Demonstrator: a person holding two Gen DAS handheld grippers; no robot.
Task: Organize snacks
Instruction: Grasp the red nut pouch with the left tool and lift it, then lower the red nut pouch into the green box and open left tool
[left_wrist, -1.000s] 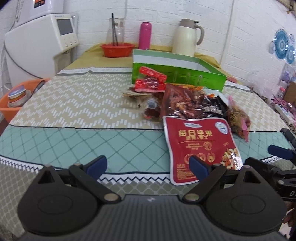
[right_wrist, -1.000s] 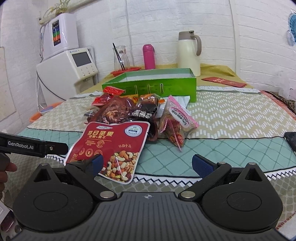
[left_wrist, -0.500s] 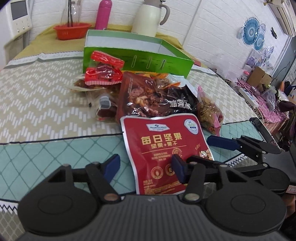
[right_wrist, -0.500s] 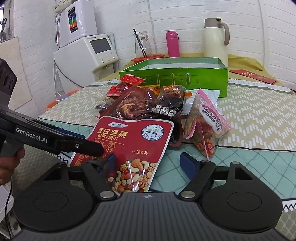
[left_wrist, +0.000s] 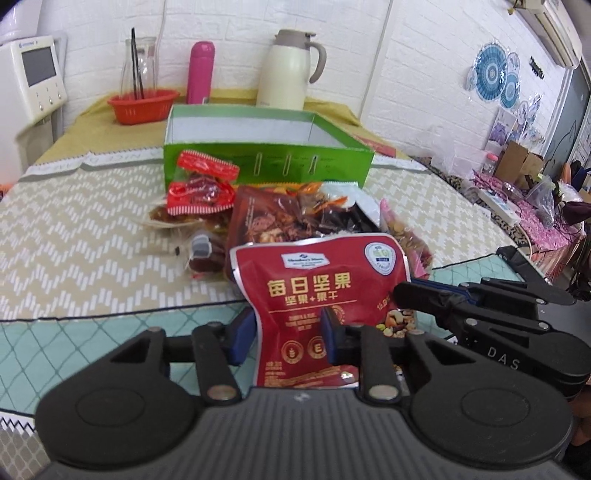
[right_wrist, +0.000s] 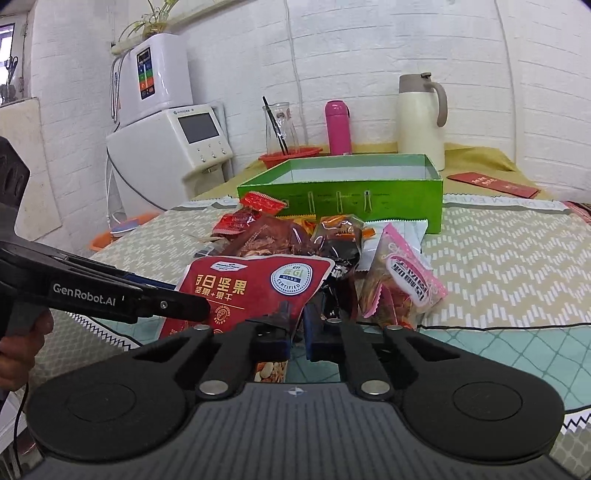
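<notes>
Both grippers on the same item: glossy red foil nut pouch with gold Chinese lettering (left_wrist: 321, 291), front of the snack pile, lifted and tilted up off the counter (left_wrist: 74, 236). Left hand-held gripper (left_wrist: 288, 332): blue pads pinched in on the pouch's lower left portion, foil buckled between them. Right hand-held gripper (right_wrist: 295, 332): pads nearly together, clamped on the pouch's bottom right corner. Rest of pile at 12 o'clock behind the pouch: dark brown transparent snack bag (left_wrist: 273, 218), small red crimped sachets (left_wrist: 201, 184), pink-topped clear bag of mixed crackers (right_wrist: 402, 280) at 2 o'clock. Open green cardboard box (left_wrist: 266, 162) just behind the pile. Cream thermos jug (left_wrist: 286, 70) farther back.
</notes>
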